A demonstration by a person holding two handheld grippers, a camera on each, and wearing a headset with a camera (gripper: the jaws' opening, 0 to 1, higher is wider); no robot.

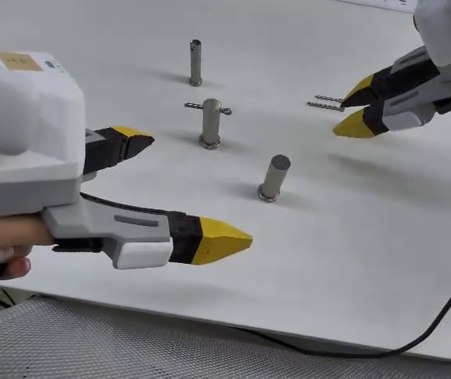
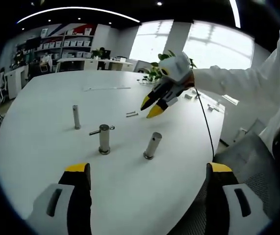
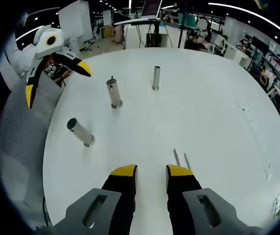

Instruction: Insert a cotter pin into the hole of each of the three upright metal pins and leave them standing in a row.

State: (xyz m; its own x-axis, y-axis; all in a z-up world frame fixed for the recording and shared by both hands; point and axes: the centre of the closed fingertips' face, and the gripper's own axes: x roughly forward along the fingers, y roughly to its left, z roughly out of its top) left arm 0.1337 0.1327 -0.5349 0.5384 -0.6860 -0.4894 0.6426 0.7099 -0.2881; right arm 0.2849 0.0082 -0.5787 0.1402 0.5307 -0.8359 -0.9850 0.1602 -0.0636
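Head view looks down on a white worktop (image 1: 367, 237) where three metal pins stand on their flanged bases in a row running from the far edge toward the near edge. The far metal pin (image 1: 196, 61) and the near metal pin (image 1: 273, 178) have nothing through them. The middle metal pin (image 1: 211, 122) already carries a fitted cotter pin (image 1: 196, 105) crosswise near its top, so one of three looks done. Two loose cotter pins (image 1: 325, 103) lie flat side by side toward the right edge, well apart from the row.

The right hand-held gripper (image 1: 347, 116) hangs low over the worktop with its tips just beside those loose cotter pins, its jaws at a narrow gap and holding nothing. The right gripper view puts the pair just ahead of its jaws, slightly off to one side, which suggests it is lining up to pinch one; the narrow gap suits such thin wire. The left hand-held gripper (image 1: 189, 189) sits by the near-left edge, jaws wide and empty, aimed at the row. It is probably placed to steady a metal pin while a cotter pin goes in, and the wide spread would clear a pin's barrel.
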